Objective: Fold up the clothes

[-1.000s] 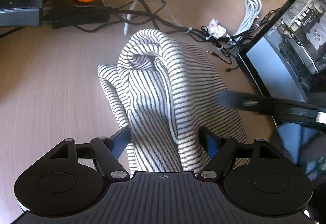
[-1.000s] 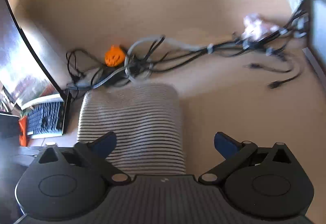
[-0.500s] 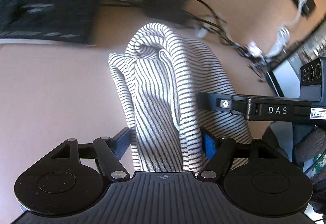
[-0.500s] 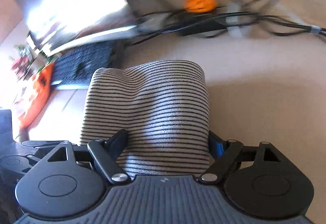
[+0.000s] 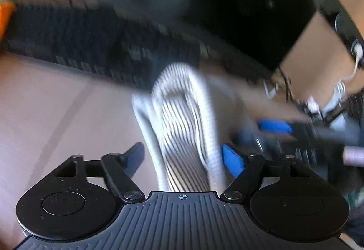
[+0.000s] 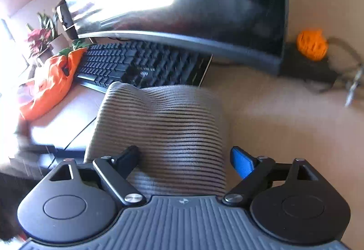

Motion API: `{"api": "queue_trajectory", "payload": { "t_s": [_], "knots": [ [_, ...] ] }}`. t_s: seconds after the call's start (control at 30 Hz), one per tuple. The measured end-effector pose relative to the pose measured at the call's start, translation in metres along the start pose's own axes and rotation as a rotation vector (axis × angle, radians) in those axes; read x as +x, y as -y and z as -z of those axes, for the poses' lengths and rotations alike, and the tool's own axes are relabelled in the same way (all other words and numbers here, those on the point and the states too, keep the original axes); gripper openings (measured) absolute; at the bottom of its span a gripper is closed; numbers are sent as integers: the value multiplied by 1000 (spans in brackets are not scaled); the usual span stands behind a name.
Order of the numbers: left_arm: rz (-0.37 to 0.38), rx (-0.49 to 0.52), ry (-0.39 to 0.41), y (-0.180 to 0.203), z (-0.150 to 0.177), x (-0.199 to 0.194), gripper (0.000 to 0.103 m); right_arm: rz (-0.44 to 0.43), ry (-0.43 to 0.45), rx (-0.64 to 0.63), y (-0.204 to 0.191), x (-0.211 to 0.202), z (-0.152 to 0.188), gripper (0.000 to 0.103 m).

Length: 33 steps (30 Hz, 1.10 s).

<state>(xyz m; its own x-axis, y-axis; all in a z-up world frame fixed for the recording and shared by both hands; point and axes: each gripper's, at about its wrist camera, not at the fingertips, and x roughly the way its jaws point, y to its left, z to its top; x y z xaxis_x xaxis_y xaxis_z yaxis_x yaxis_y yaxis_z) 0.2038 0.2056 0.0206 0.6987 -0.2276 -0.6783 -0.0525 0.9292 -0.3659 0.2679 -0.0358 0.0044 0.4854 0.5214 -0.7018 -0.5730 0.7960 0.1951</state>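
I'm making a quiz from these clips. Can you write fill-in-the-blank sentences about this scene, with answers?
1. The garment between the right gripper's fingers has a ____ pattern.
2. Behind the garment lies a black ____.
3. The small pumpkin figure is coloured ____.

Answers: striped; keyboard; orange
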Motion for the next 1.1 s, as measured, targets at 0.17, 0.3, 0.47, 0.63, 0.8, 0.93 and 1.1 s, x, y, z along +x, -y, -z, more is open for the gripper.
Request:
{"api": "queue_trajectory", "payload": {
  "t_s": [0.17,0.3,0.47,0.63,0.8,0.93,1.1],
  "knots": [
    [-131,80,24,5,-37,31,89,60,35,-160,-23,-22,17,98],
    [-207,138,-5,2,-43,59,94,82,24,-248,-48,-19,38,103],
    [-193,141,-2,-1,-41,62,94,131,12,-296,-63,-9,46,103],
    [-182,126,-1,-4,-41,64,95,47,9,-408,-57,-36,56,103],
    [-169,110,-3,-8,-41,65,95,190,1,-638,-61,-29,80,103],
    [-173,80,20,-10,-39,61,95,265,176,-498,-56,-51,40,100],
    [-194,52,53,4,-23,18,94,165,110,-506,-53,-50,39,101]
  ]
}}
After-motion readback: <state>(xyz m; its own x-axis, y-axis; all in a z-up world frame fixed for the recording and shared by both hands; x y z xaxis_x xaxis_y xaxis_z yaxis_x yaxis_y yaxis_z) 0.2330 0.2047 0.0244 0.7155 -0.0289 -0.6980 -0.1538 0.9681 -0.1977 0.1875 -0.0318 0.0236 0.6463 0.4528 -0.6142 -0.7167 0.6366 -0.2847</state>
